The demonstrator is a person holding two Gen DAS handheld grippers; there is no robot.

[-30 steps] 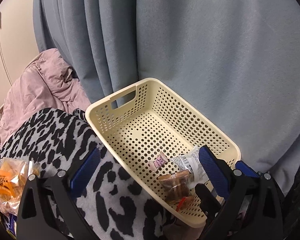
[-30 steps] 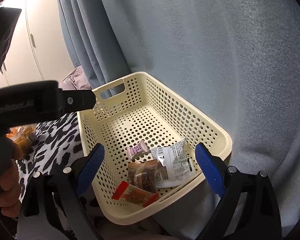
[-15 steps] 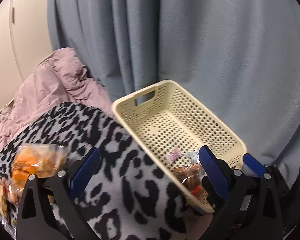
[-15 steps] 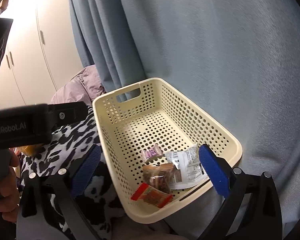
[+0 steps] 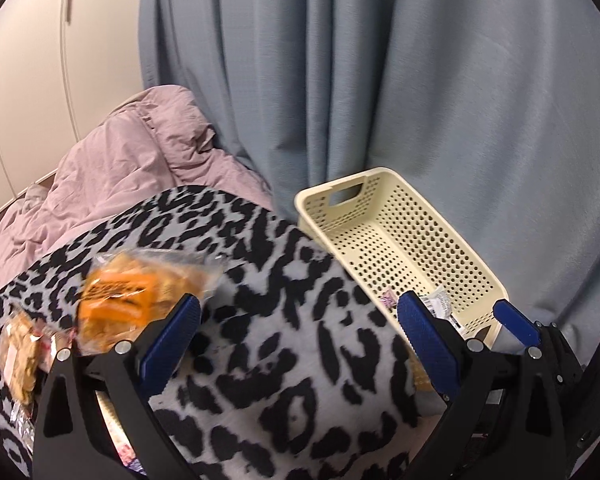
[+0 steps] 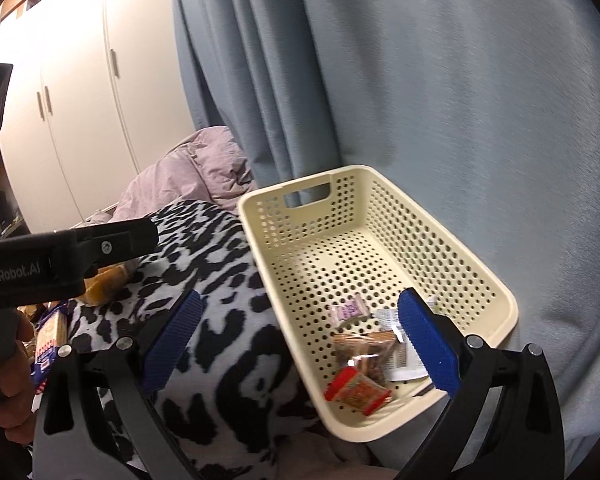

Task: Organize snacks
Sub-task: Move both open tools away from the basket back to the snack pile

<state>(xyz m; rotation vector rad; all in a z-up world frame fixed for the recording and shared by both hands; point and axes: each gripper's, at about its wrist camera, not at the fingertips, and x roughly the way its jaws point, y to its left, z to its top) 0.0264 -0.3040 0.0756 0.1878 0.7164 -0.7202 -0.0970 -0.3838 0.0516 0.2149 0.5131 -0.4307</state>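
Your left gripper [image 5: 298,330] has swung away from the basket [image 5: 452,240] toward the orange snack bag [image 5: 128,300] on the leopard blanket [image 5: 284,360] — jaws wide, holding nothing; that bag looks like your next pick. Your right gripper [image 6: 298,330] hangs beside the basket, equally wide and empty; four wrapped snacks [image 6: 360,360] already lie inside.

The basket's [image 6: 496,280] far half lies bare; snacks [image 6: 364,356] crowd its near end, curtain [image 6: 460,100] just behind.

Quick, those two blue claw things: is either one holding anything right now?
Left gripper: open, holding nothing.
Right gripper: open, holding nothing.
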